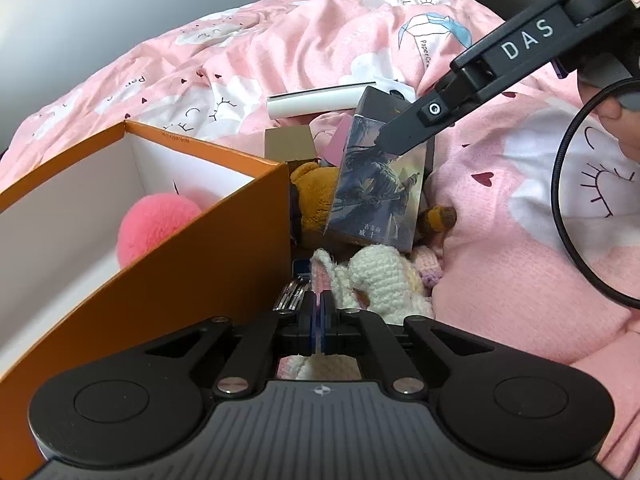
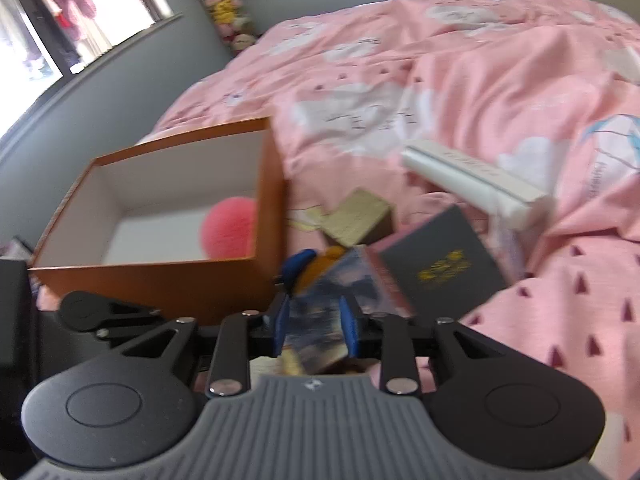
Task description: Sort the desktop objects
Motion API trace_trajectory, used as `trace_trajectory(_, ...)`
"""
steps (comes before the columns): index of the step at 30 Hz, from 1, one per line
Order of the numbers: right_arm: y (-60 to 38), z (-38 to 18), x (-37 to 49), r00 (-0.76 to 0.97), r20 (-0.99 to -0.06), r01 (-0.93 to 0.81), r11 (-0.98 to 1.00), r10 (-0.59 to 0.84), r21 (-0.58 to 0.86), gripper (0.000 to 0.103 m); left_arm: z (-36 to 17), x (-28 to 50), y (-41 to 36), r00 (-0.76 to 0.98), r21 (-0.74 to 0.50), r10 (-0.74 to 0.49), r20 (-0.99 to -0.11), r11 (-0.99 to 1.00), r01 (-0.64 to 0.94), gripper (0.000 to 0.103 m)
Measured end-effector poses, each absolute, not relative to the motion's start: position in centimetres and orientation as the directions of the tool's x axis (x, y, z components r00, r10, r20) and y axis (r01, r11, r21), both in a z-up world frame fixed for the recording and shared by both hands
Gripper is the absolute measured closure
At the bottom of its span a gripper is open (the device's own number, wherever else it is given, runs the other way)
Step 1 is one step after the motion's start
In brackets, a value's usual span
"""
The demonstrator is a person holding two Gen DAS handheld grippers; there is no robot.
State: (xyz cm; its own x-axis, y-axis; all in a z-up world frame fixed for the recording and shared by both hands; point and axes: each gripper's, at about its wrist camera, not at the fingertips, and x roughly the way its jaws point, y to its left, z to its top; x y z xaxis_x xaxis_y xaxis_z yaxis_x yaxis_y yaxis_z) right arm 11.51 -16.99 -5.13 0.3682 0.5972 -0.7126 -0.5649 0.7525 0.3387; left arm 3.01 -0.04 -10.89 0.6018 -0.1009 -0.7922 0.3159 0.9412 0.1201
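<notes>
My right gripper (image 2: 315, 322) is shut on an illustrated box (image 2: 324, 300), which sits tilted between its blue pads. In the left wrist view the same box (image 1: 376, 188) hangs above the toy pile, held from the upper right by the right gripper (image 1: 386, 142). My left gripper (image 1: 318, 318) is shut, low beside a white crochet toy (image 1: 384, 280); whether it pinches any yarn I cannot tell. An open orange box (image 1: 160, 216) with a pink fluffy ball (image 1: 156, 224) inside stands to the left. A brown plush toy (image 1: 316, 196) lies behind the held box.
Everything rests on a pink patterned bed cover (image 1: 500, 220). A long white box (image 2: 472, 180) and a small kraft box (image 2: 360, 216) lie beyond the pile. Small metal pieces (image 1: 292, 298) lie by the orange box. A black cable (image 1: 560, 200) and a person's hand (image 1: 616, 120) are at the right.
</notes>
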Motion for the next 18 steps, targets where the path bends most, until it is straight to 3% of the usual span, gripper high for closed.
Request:
trace_trajectory(6,-17.6,-5.5,11.8,0.368,-0.716,-0.542,0.762,0.593,0.353,0.063,-10.5,2.3,0.3,0.621,0.144,-0.066,-0.781,0.949,0.282,0.101)
trace_trajectory(13,-17.7,-5.5,11.5,0.367,-0.714,-0.548,0.759,0.596,0.351,0.058,-9.5,1.1,1.0,0.656,0.229,0.042,-0.754,0.952,0.201,0.073)
trace_trajectory(18,-17.6,-5.6,11.4,0.365,-0.717,-0.549,0.759,0.594,0.349,0.058,-10.0,1.5,1.8,0.625,0.239,0.049,-0.779,0.945,0.225,0.072)
